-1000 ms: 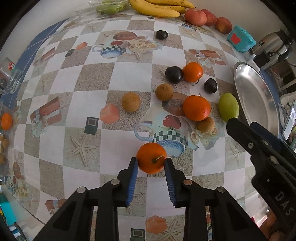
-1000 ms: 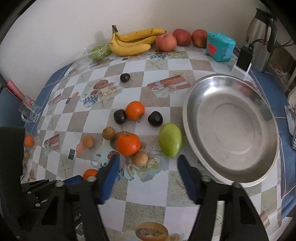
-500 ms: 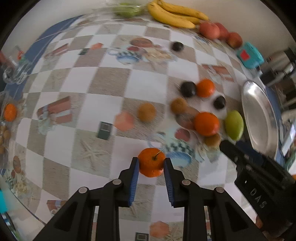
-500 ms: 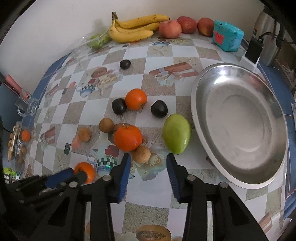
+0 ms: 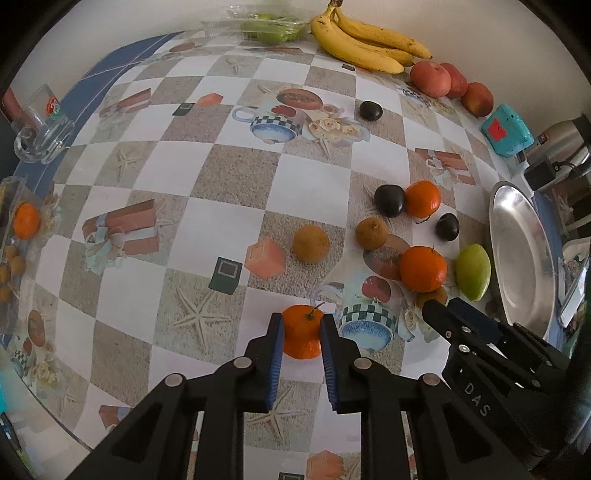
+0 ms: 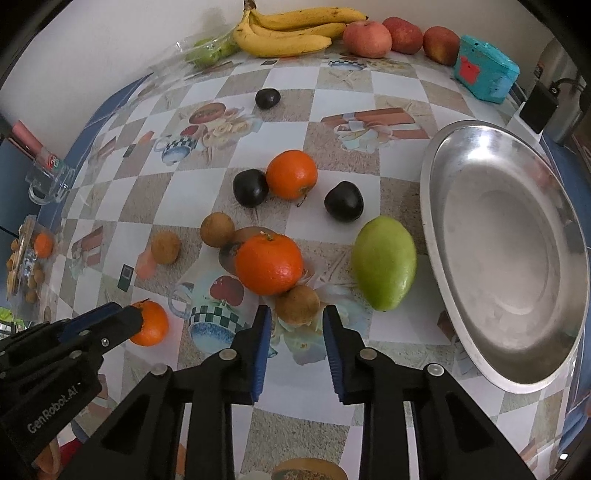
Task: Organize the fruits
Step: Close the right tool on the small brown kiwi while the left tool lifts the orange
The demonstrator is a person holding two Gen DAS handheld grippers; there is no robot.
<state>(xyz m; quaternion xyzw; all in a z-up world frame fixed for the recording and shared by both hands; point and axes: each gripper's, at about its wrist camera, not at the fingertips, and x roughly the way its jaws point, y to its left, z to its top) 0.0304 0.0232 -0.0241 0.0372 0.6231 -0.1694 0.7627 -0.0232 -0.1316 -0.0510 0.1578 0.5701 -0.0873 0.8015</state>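
Note:
My left gripper (image 5: pixel 301 325) is shut on a small orange (image 5: pixel 302 330) near the table's front; the orange also shows in the right wrist view (image 6: pixel 149 323). My right gripper (image 6: pixel 297 319) is open, its jaws on either side of a small brown fruit (image 6: pixel 297 304), not touching it. Beyond it lie a big orange (image 6: pixel 269 264), a green mango (image 6: pixel 384 267), another orange (image 6: pixel 291 174), two dark plums (image 6: pixel 251 187) (image 6: pixel 343 201) and two more brown fruits (image 6: pixel 217 229) (image 6: pixel 165 247). The steel plate (image 6: pixel 461 173) lies at the right.
Bananas (image 6: pixel 291 33), red apples (image 6: pixel 367 38), a bag of green fruit (image 6: pixel 208 53) and a teal box (image 6: pixel 484 72) line the back wall. A lone plum (image 6: pixel 267 98) sits mid-table. A glass mug (image 5: pixel 40 133) and a packet of fruit (image 5: pixel 18 236) sit at the left edge.
My left gripper has closed on the small orange and lifted slightly. My right gripper has narrowed and moved forward around the small brown fruit.

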